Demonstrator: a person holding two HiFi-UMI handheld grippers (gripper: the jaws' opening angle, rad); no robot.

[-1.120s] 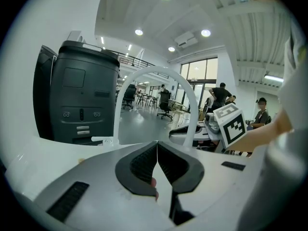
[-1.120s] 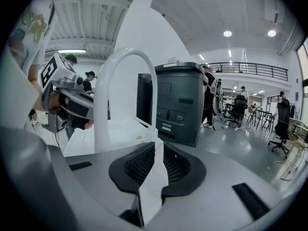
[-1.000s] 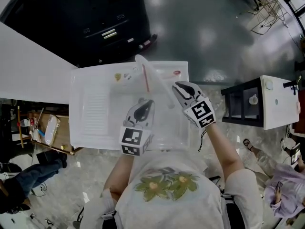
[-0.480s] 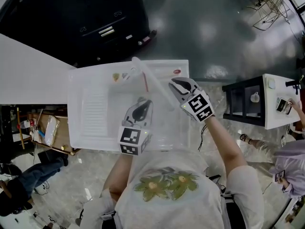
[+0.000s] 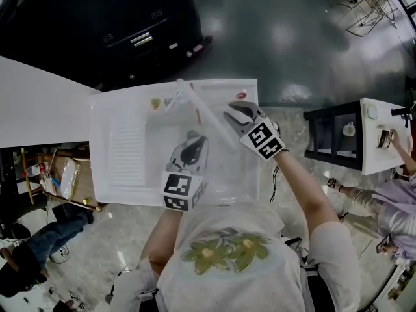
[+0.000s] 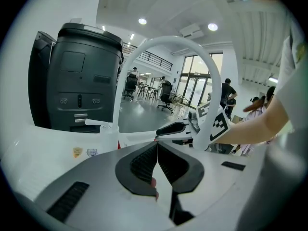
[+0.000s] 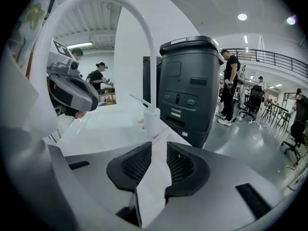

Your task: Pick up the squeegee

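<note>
The squeegee (image 7: pixel 153 177) is a flat white piece with a thin red edge (image 5: pixel 198 112). My right gripper (image 7: pixel 159 150) is shut on its white end, and the rest reaches toward the faucet base (image 7: pixel 151 119). In the head view the right gripper (image 5: pixel 229 112) hangs over the sink (image 5: pixel 123 187), next to the arched white faucet (image 5: pixel 208 112). My left gripper (image 5: pixel 193 137) is over the basin, nearer my body, jaws shut (image 6: pixel 157 146) with nothing between them. From the left gripper view the right gripper (image 6: pixel 175 128) shows behind the faucet arch (image 6: pixel 166 40).
A ribbed drainboard (image 5: pixel 127 145) takes up the sink's left part. A big black machine (image 5: pixel 130 25) stands beyond the sink. To the right are a black shelf unit (image 5: pixel 331 142) and a white table (image 5: pixel 383 135). People stand around on the floor.
My right gripper has shifted a little up and to the left, closer to the faucet. The left gripper has hardly moved.
</note>
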